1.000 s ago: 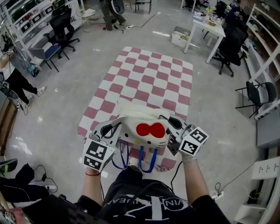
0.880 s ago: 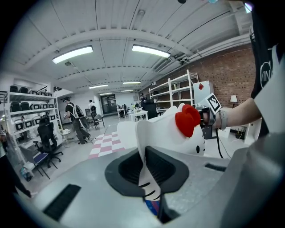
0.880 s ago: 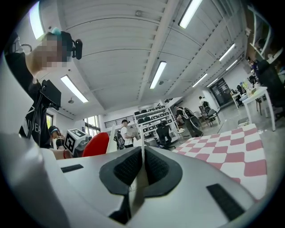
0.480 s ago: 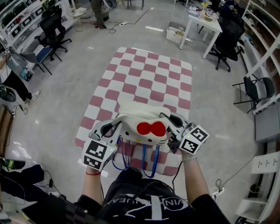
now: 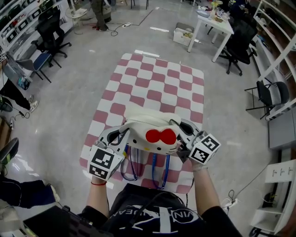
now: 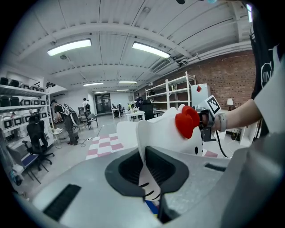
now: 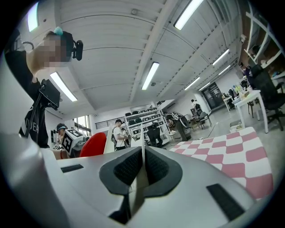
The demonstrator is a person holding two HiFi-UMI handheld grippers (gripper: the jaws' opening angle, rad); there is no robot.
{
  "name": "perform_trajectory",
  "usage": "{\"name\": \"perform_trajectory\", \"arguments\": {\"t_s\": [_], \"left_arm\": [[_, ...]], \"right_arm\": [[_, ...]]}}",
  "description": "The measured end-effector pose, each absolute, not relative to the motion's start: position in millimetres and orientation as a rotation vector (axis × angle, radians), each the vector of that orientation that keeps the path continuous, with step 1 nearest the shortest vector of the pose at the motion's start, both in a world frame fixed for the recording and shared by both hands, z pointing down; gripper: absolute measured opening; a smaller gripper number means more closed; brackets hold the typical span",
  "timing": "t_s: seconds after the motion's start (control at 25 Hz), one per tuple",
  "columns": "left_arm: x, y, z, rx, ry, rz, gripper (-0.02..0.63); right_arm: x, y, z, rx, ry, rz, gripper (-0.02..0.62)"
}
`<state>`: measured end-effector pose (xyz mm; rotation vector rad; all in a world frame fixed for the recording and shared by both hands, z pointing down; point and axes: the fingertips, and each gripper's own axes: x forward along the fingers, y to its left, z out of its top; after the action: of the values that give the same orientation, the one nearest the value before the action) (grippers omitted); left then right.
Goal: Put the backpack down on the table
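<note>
A white cat-face backpack [image 5: 150, 129] with a red bow and blue straps hangs between my two grippers, above the near end of the table with the pink-and-white checked cloth [image 5: 157, 88]. My left gripper [image 5: 119, 135] is shut on the backpack's left edge. In the left gripper view the white fabric [image 6: 149, 178] runs between the closed jaws and the red bow [image 6: 186, 121] shows beyond. My right gripper [image 5: 181, 132] is shut on the right edge; the right gripper view shows a thin white fold [image 7: 141, 176] pinched in the jaws and the checked cloth [image 7: 222, 156] to the right.
Grey floor surrounds the table. A white desk [image 5: 213, 25] and black chairs [image 5: 240, 34] stand at the back right, a black chair [image 5: 273, 97] at right, shelves and chairs [image 5: 48, 32] at the back left. A person [image 5: 99, 11] stands far back.
The view has moved forward over the table, so more of the checked cloth lies beneath the backpack. Both grippers keep their hold on the backpack's edges.
</note>
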<state>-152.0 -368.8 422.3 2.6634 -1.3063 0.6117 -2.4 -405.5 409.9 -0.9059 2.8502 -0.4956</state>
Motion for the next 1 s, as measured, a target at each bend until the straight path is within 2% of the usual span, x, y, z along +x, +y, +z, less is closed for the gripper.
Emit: {"name": "perform_trajectory", "arguments": {"t_s": [1.0], "left_arm": [[-172.8, -441.2, 450.2, 2.695, -1.313, 0.667, 0.023]], "right_arm": [[-23.4, -488.9, 436.8, -0.907, 2.831, -0.446, 0.012]]}}
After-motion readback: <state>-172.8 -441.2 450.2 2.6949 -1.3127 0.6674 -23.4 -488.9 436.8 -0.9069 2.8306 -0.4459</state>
